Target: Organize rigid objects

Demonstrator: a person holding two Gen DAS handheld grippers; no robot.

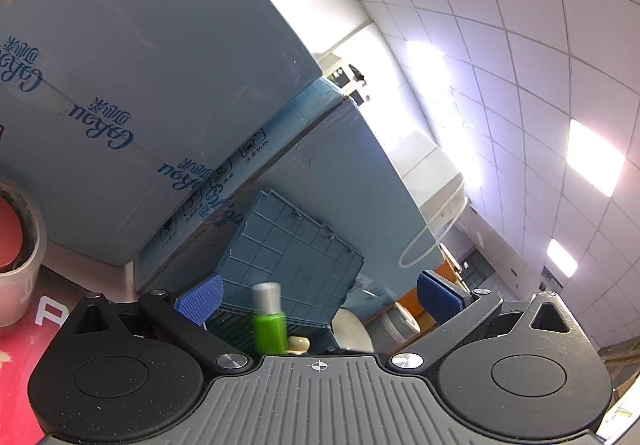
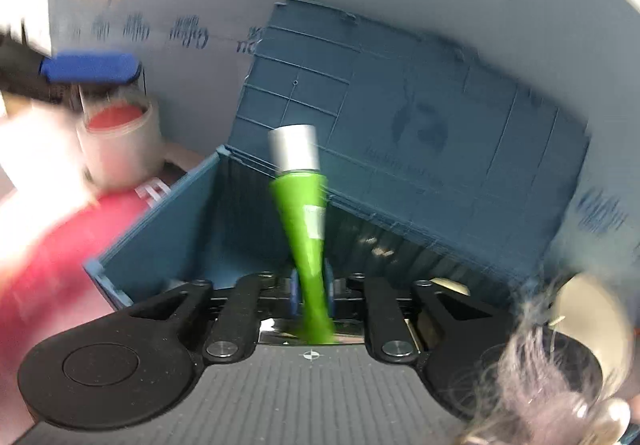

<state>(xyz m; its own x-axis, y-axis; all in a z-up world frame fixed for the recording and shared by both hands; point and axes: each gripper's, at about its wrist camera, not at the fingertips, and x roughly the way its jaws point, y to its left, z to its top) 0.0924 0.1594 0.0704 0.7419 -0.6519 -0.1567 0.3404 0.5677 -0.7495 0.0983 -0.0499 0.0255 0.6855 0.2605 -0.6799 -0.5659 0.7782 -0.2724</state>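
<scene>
Gripping only the flat crimped tail of the green tube [image 2: 306, 237], the right tongs [image 2: 313, 295] have little purchase, so in my judgement the tube could swivel or slide out between the pads before it is set down; the blur across the right wrist view suggests quick motion, which would make that likelier. The silver cap [image 2: 294, 147] might also knock the raised lid [image 2: 420, 117] of the blue bin [image 2: 160, 233] if carried further forward. Pinched at its tail, the tube hangs over the open bin, its long axis running away from the tongs and leaning slightly left, cap end foremost and pointing toward the lid. The left tongs [image 1: 320, 303] stand wide apart with nothing between their blue pads [image 1: 200, 301], near a roll of tape [image 1: 20, 245] on the red surface [image 1: 24, 349].
</scene>
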